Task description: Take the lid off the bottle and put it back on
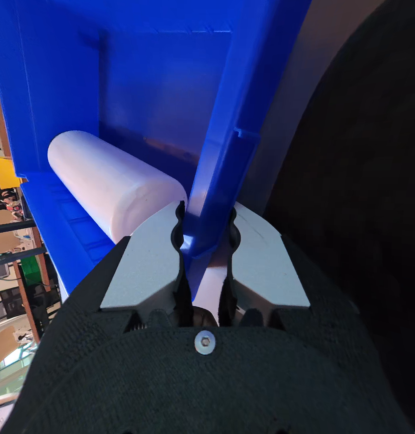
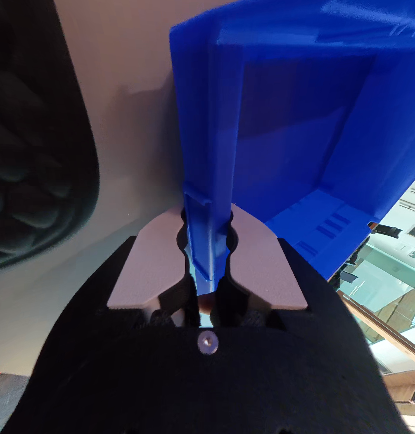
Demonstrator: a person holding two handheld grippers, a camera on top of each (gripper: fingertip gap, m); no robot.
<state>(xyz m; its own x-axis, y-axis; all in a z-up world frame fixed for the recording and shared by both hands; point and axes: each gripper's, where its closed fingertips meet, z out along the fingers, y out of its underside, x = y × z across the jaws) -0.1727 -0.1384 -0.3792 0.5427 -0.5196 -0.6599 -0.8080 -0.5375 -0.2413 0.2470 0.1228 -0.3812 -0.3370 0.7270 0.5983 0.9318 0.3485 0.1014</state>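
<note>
Left wrist view: left gripper fingers pinch the side wall of a blue bin; white bottle lies on its side inside, just beside that wall; lid not discernible. Right wrist view: right gripper fingers clamp the bin's opposite wall; bottle hidden.

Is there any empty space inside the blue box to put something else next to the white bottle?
Yes. The blue bin floor is bare between the white bottle and the wall the left gripper clamps. Near that gripper it is crowded. The right gripper clamps the opposite wall.
</note>
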